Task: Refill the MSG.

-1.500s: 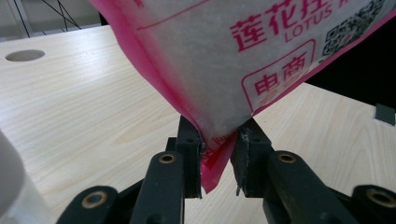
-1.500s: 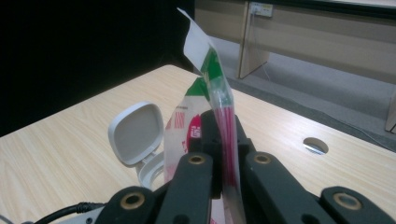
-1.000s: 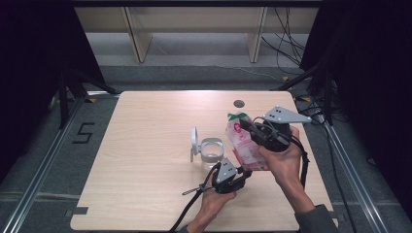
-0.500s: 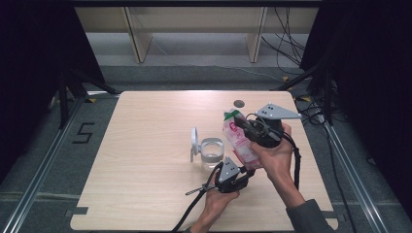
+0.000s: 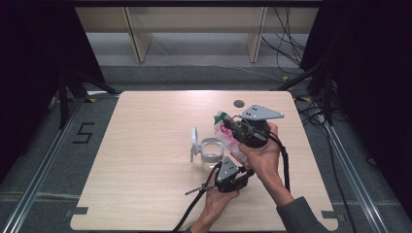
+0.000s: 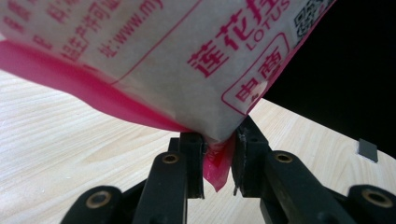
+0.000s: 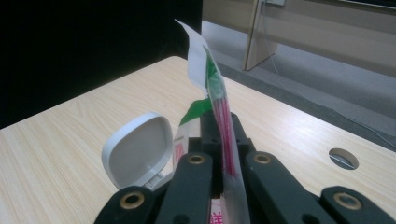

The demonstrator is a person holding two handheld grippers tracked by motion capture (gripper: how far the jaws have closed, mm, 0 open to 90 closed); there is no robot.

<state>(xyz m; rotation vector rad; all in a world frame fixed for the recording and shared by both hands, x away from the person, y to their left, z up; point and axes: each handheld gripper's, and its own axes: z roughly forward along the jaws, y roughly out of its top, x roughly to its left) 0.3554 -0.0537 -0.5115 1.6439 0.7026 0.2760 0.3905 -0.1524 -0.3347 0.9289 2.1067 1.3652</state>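
Observation:
A white and pink bag [image 5: 227, 136] with a green top hangs tilted above the table, held between both grippers. My right gripper [image 5: 233, 127] is shut on its upper part; in the right gripper view the jaws [image 7: 223, 135] clamp the bag's thin sealed edge [image 7: 212, 79]. My left gripper [image 5: 238, 163] sits below, shut on the lower corner; its jaws [image 6: 218, 163] pinch the pink corner of the bag [image 6: 163, 60]. A clear jar [image 5: 212, 151] with its white flip lid [image 5: 194, 141] open stands just left of the bag. The open lid [image 7: 137, 149] shows beside the right gripper's jaws.
The light wooden table [image 5: 145, 145] has a round cable hole [image 5: 238, 103] near its far edge, behind the grippers. Cables trail from both grippers toward the near edge. Dark frames and wooden shelving stand beyond the table.
My right gripper has carried the bag's top to the left, closer to the jar, leaning the bag more. The left gripper has stayed in place on the bottom corner.

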